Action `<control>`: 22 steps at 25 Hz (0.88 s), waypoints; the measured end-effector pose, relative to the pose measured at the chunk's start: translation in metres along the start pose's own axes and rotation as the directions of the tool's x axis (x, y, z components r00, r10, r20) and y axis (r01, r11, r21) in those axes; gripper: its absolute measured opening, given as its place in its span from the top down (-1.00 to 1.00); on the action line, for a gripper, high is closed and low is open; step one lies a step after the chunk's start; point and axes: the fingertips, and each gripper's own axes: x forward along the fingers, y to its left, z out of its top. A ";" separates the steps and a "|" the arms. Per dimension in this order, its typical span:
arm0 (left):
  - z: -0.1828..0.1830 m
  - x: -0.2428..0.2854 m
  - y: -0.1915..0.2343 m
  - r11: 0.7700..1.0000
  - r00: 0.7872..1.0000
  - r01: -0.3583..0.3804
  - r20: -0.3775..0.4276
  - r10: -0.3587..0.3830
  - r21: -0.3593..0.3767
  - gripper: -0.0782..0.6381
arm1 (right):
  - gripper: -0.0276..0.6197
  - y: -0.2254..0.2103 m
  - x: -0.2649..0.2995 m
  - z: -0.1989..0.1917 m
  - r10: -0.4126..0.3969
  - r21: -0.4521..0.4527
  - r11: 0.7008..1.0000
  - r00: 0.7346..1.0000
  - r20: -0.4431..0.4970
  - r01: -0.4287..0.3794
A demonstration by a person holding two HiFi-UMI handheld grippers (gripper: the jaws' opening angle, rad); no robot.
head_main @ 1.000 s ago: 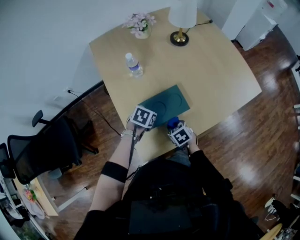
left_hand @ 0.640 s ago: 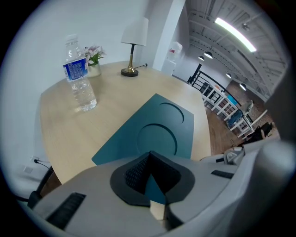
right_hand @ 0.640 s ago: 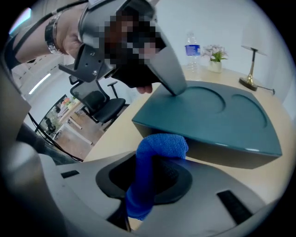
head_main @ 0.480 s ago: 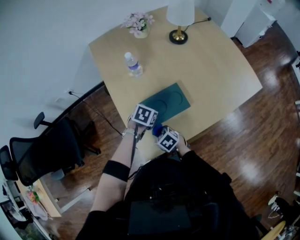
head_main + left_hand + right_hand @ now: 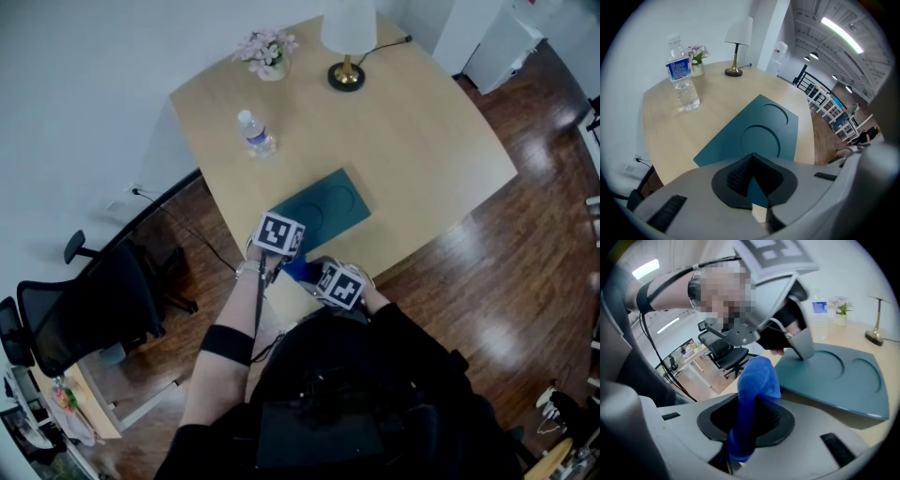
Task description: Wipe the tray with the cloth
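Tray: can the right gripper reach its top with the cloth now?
Probably yes. The tray is bare on top and close ahead of the right gripper, which holds the cloth; the left gripper grips only its corner.

Pale wooden table (image 5: 422,141), white wall (image 5: 84,84), glossy dark wood floor (image 5: 525,272), black office chair (image 5: 84,309).

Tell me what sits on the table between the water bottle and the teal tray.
Nothing. In the left gripper view, only bare tabletop separates the water bottle from the tray.
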 end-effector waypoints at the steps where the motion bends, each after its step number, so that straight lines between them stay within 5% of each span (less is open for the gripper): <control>1: -0.001 -0.001 0.002 1.000 1.000 -0.003 0.001 0.003 -0.007 0.77 | 0.61 -0.011 -0.011 -0.009 -0.036 0.028 0.999 0.999 -0.008 0.037; 5: -0.001 -0.002 0.007 1.000 1.000 -0.027 0.000 0.027 -0.009 0.77 | 0.61 -0.070 -0.060 -0.059 -0.208 0.204 0.956 0.977 -0.044 0.212; 10: 0.001 0.000 0.002 1.000 1.000 -0.004 0.020 0.005 -0.013 0.77 | 0.61 -0.156 -0.111 -0.118 -0.421 0.348 0.824 0.894 -0.151 0.447; 13: 0.003 -0.001 0.002 1.000 1.000 0.001 0.026 -0.001 -0.006 0.77 | 0.61 -0.183 -0.118 -0.124 -0.460 0.401 0.772 0.869 -0.184 0.493; 22: -0.004 -0.006 0.009 0.999 0.999 -0.037 -0.011 0.037 0.001 0.77 | 0.61 -0.166 -0.072 -0.099 -0.397 0.394 0.802 0.894 -0.209 0.448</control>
